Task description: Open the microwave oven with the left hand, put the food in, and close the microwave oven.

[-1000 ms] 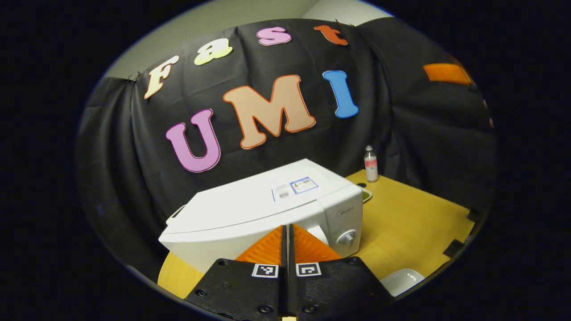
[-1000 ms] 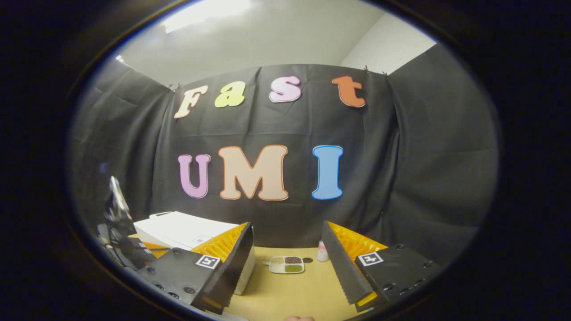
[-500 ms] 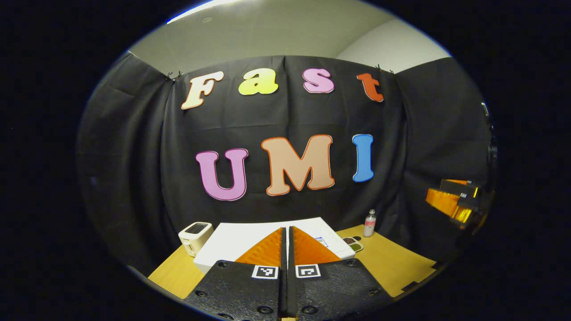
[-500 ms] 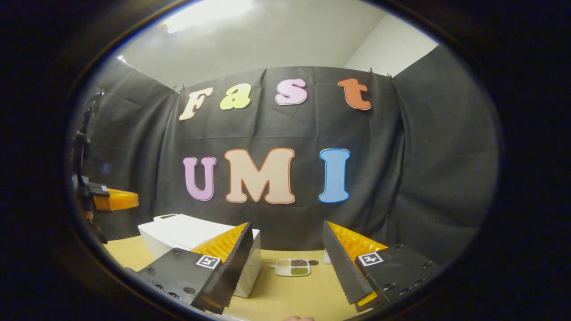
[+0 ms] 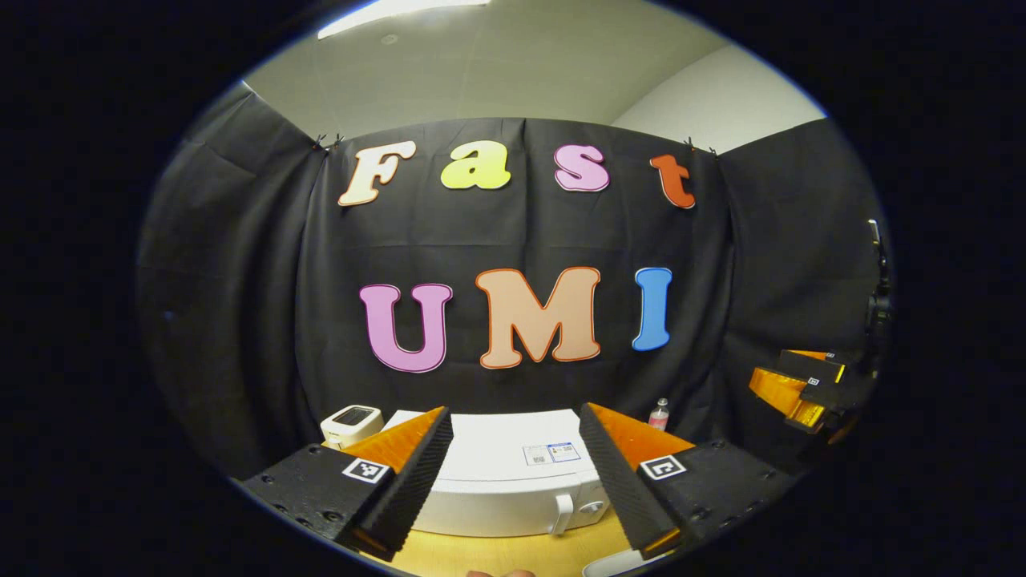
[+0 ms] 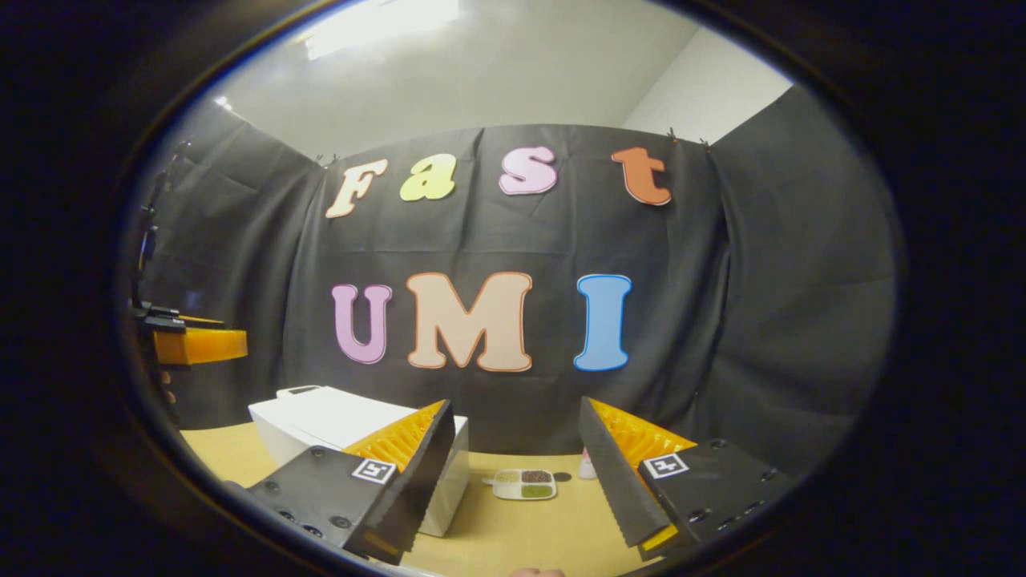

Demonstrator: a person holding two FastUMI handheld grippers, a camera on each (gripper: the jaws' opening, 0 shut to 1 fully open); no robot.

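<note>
1. In the left gripper view, the left gripper (image 5: 513, 489) is held above the counter with its two orange-and-black fingers (image 5: 401, 481) spread wide apart, holding nothing.
2. Between and just beyond those fingers sits the white microwave oven (image 5: 501, 473), seen from above and in front, with its door closed, its handle (image 5: 563, 513) upright and a round knob (image 5: 591, 507) beside the handle.
3. A small white toaster (image 5: 350, 422) stands on the counter (image 5: 497, 557) to one side of the microwave oven, and a small bottle (image 5: 659, 414) stands at the back on the other side.
4. In the right gripper view, the right gripper (image 6: 513, 489) also has its fingers (image 6: 621, 481) spread wide, holding nothing.
5. Beyond them, on the yellow counter (image 6: 521, 537), lies the food, a small divided dish (image 6: 525, 484) with brown and green portions, near the side of the microwave oven (image 6: 321, 417) but apart from it.
6. At that view's far edge the left gripper (image 6: 196, 344) hangs in the air, well above the counter.
</note>
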